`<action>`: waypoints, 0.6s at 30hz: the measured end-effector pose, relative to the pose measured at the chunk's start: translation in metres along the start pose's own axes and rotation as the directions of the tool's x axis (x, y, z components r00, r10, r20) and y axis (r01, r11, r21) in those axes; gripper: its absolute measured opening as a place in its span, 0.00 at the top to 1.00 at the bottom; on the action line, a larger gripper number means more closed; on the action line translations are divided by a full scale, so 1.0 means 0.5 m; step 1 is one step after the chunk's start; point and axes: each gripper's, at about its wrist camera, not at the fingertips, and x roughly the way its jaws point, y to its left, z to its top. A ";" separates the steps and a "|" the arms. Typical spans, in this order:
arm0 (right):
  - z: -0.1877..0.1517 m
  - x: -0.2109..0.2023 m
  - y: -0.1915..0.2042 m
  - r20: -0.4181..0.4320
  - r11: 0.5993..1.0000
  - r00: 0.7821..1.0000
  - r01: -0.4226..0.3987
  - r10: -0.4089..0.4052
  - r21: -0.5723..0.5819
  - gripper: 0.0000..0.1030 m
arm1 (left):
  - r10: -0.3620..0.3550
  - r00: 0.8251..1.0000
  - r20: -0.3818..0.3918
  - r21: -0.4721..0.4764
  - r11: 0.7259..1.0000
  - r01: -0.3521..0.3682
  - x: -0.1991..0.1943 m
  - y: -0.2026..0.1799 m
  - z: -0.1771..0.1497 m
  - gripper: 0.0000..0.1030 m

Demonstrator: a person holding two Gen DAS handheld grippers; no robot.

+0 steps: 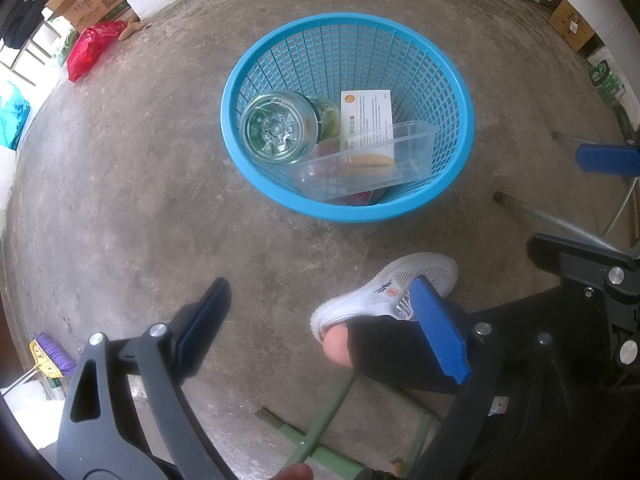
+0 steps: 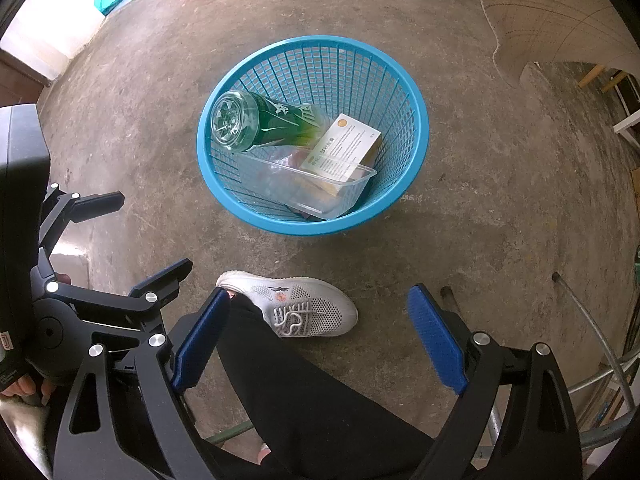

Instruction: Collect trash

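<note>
A blue mesh basket (image 1: 448, 92) (image 2: 404, 92) stands on the concrete floor. In it lie a clear green-labelled bottle (image 1: 280, 128) (image 2: 256, 124), a white printed box (image 1: 366, 120) (image 2: 344, 148) and a clear plastic tray (image 1: 404, 152) (image 2: 280, 184). My left gripper (image 1: 320, 328) is open and empty, held above the floor near the basket's front. My right gripper (image 2: 320, 340) is open and empty, also short of the basket. The right gripper shows in the left wrist view (image 1: 576, 208); the left shows in the right wrist view (image 2: 140, 240).
A person's white shoe (image 1: 392, 288) (image 2: 304, 304) and black trouser leg (image 2: 312, 400) lie under the grippers. A red bag (image 1: 92, 46) and cardboard boxes (image 1: 96, 0) sit far left. Metal chair legs (image 1: 560, 220) stand at right. A green frame (image 1: 320, 440) is below.
</note>
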 end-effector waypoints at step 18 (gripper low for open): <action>0.001 0.000 0.000 -0.001 1.000 1.000 0.001 -0.001 0.000 0.15 | 0.000 1.000 -0.001 0.000 1.000 0.000 0.000 0.001 0.002 0.16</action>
